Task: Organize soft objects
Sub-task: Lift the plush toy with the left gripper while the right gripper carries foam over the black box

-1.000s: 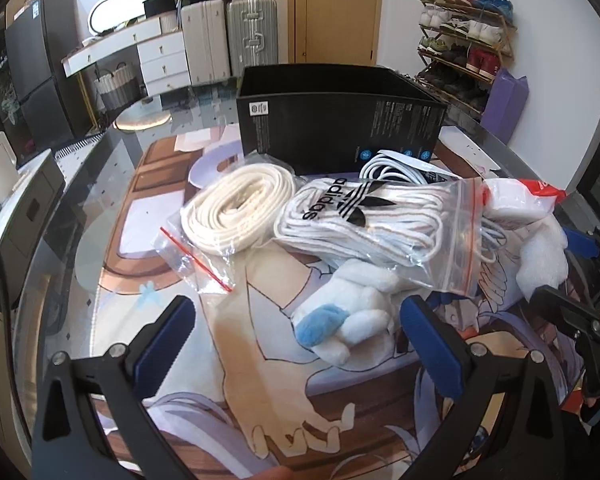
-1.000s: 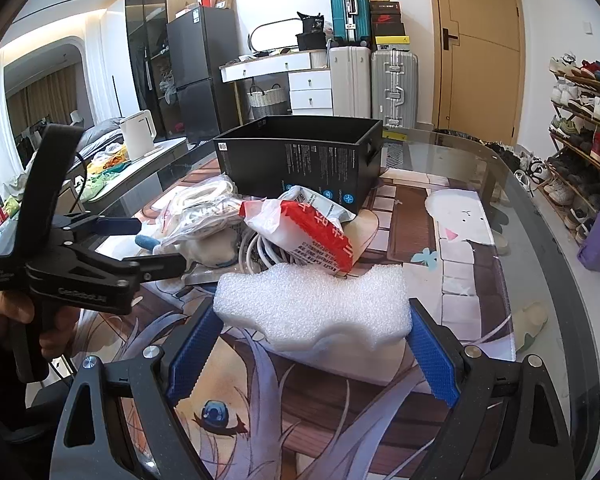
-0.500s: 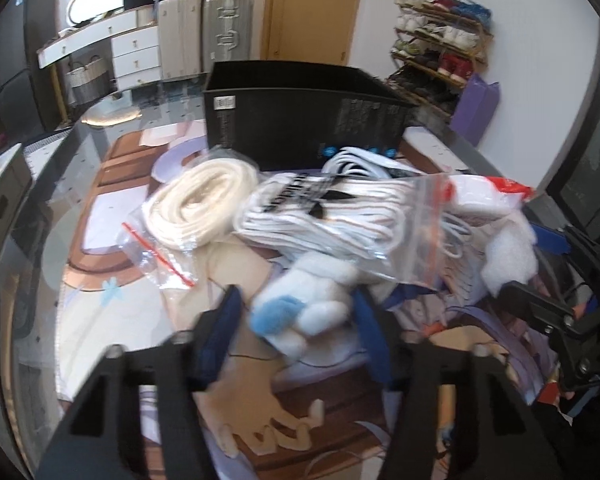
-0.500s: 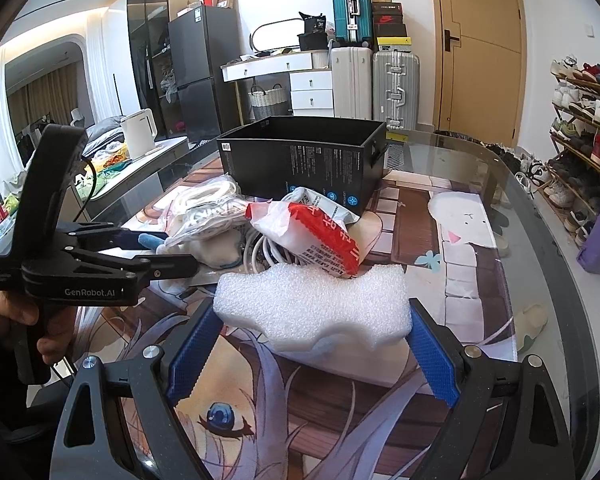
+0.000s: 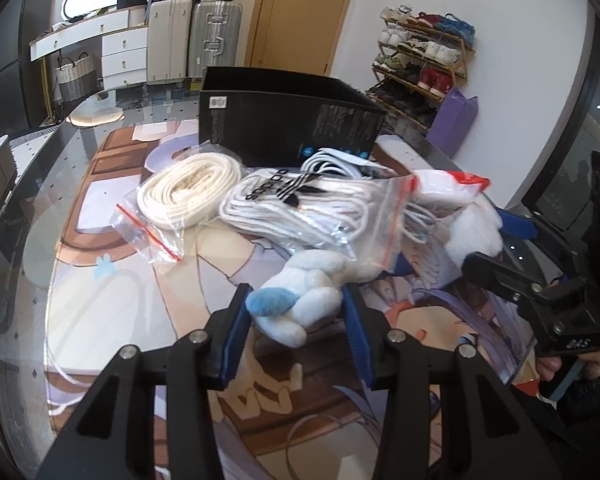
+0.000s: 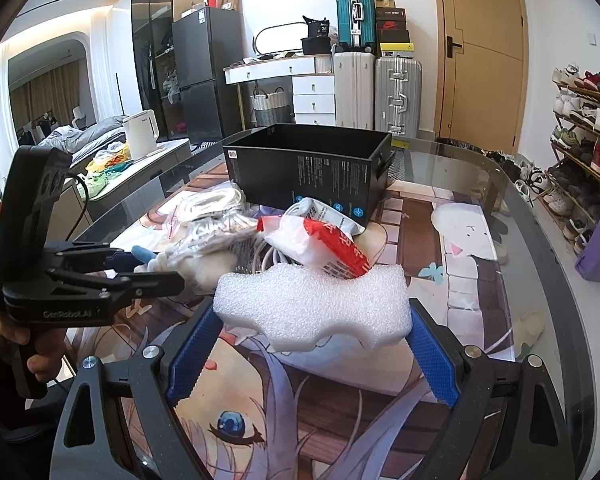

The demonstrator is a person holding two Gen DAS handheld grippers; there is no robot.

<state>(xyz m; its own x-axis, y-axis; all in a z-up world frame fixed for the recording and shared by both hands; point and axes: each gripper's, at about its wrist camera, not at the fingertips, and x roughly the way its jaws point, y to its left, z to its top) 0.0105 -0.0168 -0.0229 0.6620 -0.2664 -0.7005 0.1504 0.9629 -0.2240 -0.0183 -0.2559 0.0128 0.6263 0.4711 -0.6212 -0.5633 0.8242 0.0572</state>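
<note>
White foam block [image 6: 314,305] sits between the blue pads of the right gripper [image 6: 314,336]; both pads touch its ends, jaws closed on it at a wide span. The block appears lifted slightly off the printed mat [image 6: 416,216], with its shadow visible underneath.

Left gripper [image 5: 296,318]: jaws narrowed onto a small white plush toy [image 5: 304,300] with a blue patch. Both pads press its sides. The toy lies at the near edge of the pile, on the mat, its far end tucked under a zip bag.

Pile contents, left wrist view:
- zip bag of cream rope [image 5: 188,196], leftmost, lying flat on the mat
- zip bag of white laces [image 5: 300,210] with a black Adidas logo, just beside the rope bag and overlapping the plush
- loose white cable [image 5: 332,162] behind it, against the box
- red-and-white packet [image 5: 448,184] at the right, resting on top of the heap

Black box [image 6: 306,168], open at the top, stands behind the pile on the glass worktop [image 6: 540,240], touching or nearly touching the rearmost items. Interior not visible from either camera.

Background: suitcases [image 6: 376,88] and a white drawer unit [image 6: 312,96] near the wooden door [image 6: 482,52]; shoe rack [image 5: 424,64] along the right wall; white kettle [image 6: 140,134] on a side counter.
</note>
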